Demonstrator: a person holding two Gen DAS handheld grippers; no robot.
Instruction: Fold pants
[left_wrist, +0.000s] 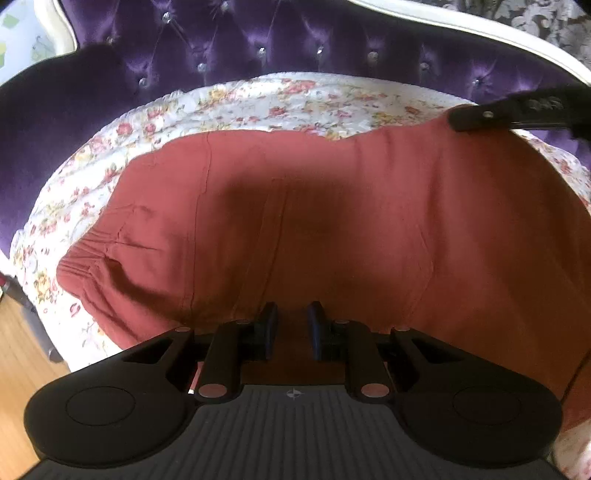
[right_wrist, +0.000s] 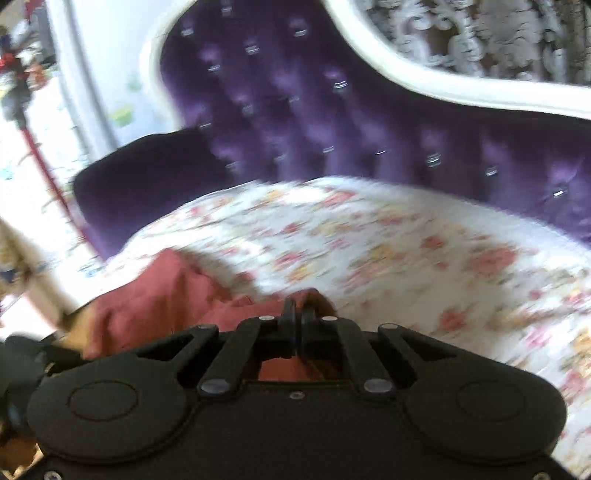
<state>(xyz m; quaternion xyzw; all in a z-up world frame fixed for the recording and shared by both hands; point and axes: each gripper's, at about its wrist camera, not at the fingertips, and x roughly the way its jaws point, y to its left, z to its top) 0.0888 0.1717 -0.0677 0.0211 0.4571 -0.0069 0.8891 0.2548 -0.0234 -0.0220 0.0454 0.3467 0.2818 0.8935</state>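
Rust-red pants (left_wrist: 332, 221) lie spread flat across a floral cover (left_wrist: 258, 99) on a sofa seat, with the elastic waistband at the left. My left gripper (left_wrist: 292, 326) hovers at the pants' near edge, its blue pads apart, with fabric showing in the gap and no visible pressure on it. At the pants' far right edge my right gripper (left_wrist: 460, 119) reaches in from the right. The blurred right wrist view shows that right gripper (right_wrist: 297, 325) with its fingers pressed together on a raised bump of the pants (right_wrist: 155, 295).
The tufted purple sofa back (left_wrist: 258, 37) with its white frame (left_wrist: 461, 22) rises behind the seat. A dark purple armrest (left_wrist: 55, 129) bounds the left side. Wooden floor (left_wrist: 22, 350) shows at the lower left. The floral cover (right_wrist: 369, 240) stretches right of the pants.
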